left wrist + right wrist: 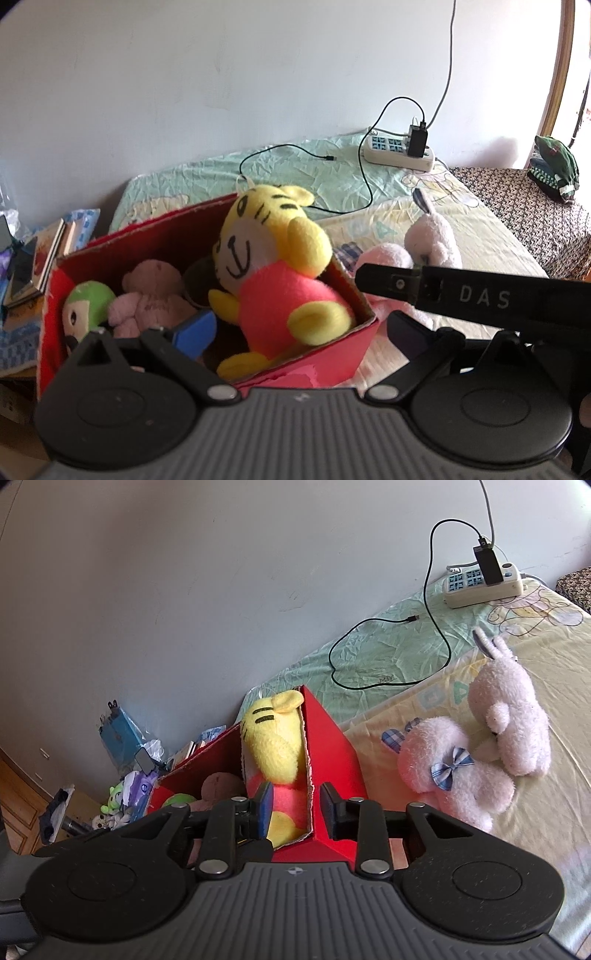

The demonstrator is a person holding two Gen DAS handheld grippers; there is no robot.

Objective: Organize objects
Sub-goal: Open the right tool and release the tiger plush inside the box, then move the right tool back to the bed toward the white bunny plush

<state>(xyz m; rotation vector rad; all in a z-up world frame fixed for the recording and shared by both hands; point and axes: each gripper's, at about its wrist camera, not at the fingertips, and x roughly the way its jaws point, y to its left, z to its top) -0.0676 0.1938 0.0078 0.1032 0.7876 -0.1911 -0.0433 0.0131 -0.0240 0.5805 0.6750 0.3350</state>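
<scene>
Here, on the bed:
Red box (325, 365): we see it at the bed's (546, 812) left edge, open top, near the wall.
Yellow tiger plush (273, 266): in the box's right end, head up above the rim, leaning on the right wall; red shirt, yellow paws.
Other toys in box: brown bear (155, 295) in the middle, green-capped doll (86, 306) at the left end.
Pink bunny plushes (476, 760): two, lying on the bed's yellow sheet just right of the box, outside it; the nearer one has a blue plaid bow.
Left gripper (295, 332): fingers spread wide, released; blue-padded finger is inside the box by the tiger, other finger outside the right wall. Holds nothing.
Right gripper (297, 810): we see it unclenched too, straddling the box's right wall, blue pad (266, 808) touching the tiger's shirt, black finger outside. In left wrist view its black arm, marked DAS, crosses in front of the bunnies.
Power strip (484, 581): far edge of bed by the wall, black charger plugged in, w/ black cable (432, 613) looping over the green sheet.
Books (40, 258): stacked off the bed's left edge.
</scene>
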